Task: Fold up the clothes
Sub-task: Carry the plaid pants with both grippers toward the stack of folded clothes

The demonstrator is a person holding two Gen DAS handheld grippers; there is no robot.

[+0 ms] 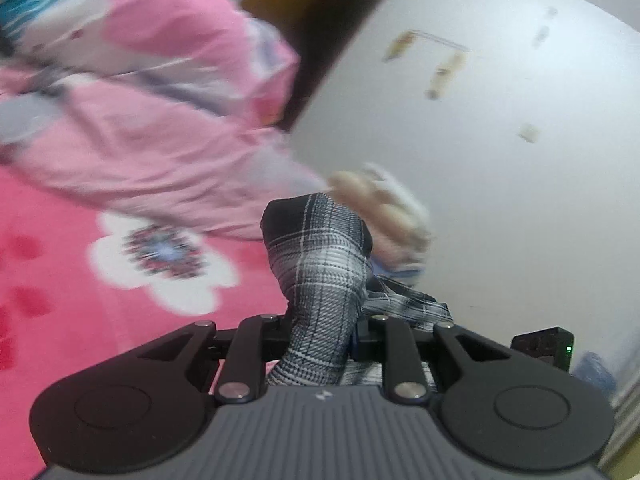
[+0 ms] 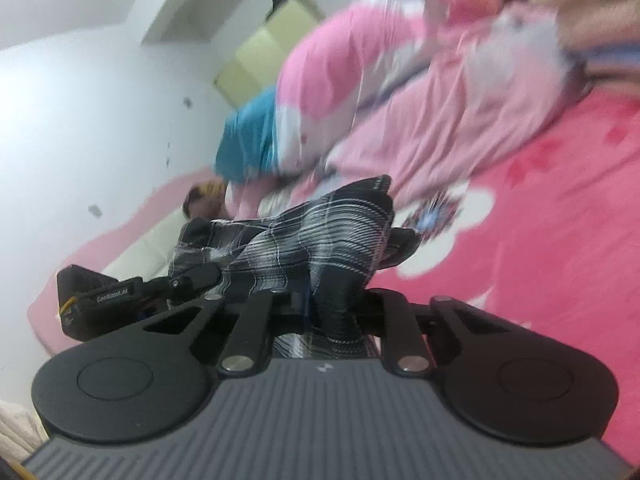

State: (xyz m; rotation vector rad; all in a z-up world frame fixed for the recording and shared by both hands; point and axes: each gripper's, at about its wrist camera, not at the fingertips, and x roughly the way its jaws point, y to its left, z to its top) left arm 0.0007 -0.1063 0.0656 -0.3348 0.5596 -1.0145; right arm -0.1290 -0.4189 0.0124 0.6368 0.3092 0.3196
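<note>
Left gripper [image 1: 320, 326] and right gripper [image 2: 326, 312] are each clamped on the same plaid garment [image 2: 320, 228], black and white check, lifted clear of the bed and bunched between them. Biggest thing in view is the pink bedspread [image 1: 80, 320] with a white flower print [image 1: 164, 258], filling the lower part of both views. Next, a rumpled pink quilt [image 1: 132, 92] heaped at the far side of the bed, with a teal patch [image 2: 248, 140] at one end. White wall [image 1: 500, 160] behind, with a few small marks on it; a dark brown panel [image 1: 320, 40] stands past the quilt. In the left wrist view the plaid cloth rises as a twisted column straight out of the closed jaws, and a blurred pale object [image 1: 384, 208] sits just behind it, can't tell what it is. In the right wrist view the cloth fans out leftward toward the other gripper's black body [image 2: 104, 300], which grips the far end. Both frames are motion-blurred.
</note>
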